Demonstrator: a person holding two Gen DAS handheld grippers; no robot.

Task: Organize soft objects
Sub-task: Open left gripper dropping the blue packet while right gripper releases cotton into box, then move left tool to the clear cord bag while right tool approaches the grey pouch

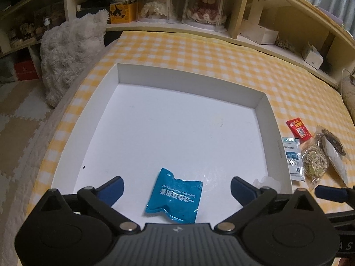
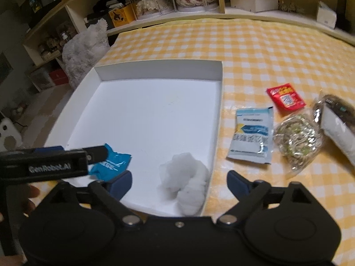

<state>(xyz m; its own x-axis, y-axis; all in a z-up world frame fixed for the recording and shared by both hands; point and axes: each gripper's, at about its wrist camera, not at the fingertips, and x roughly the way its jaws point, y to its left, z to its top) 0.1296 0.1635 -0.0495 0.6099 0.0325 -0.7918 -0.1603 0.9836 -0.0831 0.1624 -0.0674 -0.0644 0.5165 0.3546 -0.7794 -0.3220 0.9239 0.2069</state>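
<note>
The left gripper (image 1: 177, 187) is hanging over the near end of the white box (image 1: 190, 75) with its blue fingers (image 1: 112, 190) spread wide and holding nothing. A crinkly blue packet (image 1: 175, 196) is lying flat on the box floor, right between those fingers but not touching them. The right gripper (image 2: 179, 182) is also spread wide and holding nothing. It is hanging over the near right corner of the box, and a fluffy white cotton ball (image 2: 185, 181) is sitting in that corner between its fingers. In the right wrist view, the left gripper is reaching in from the left side above the blue packet. On the yellow checked cloth (image 2: 255, 51), just beside the right wall of the box, a pale blue and white packet (image 2: 251, 136) is lying. Next to it are a small red packet (image 2: 285, 99), a clear bag of noodles (image 2: 296, 141) and a white pouch (image 2: 339, 130). A furry white plush toy (image 1: 71, 51) is standing beside the bed, and shelves (image 1: 244, 11) are running along the back.
</note>
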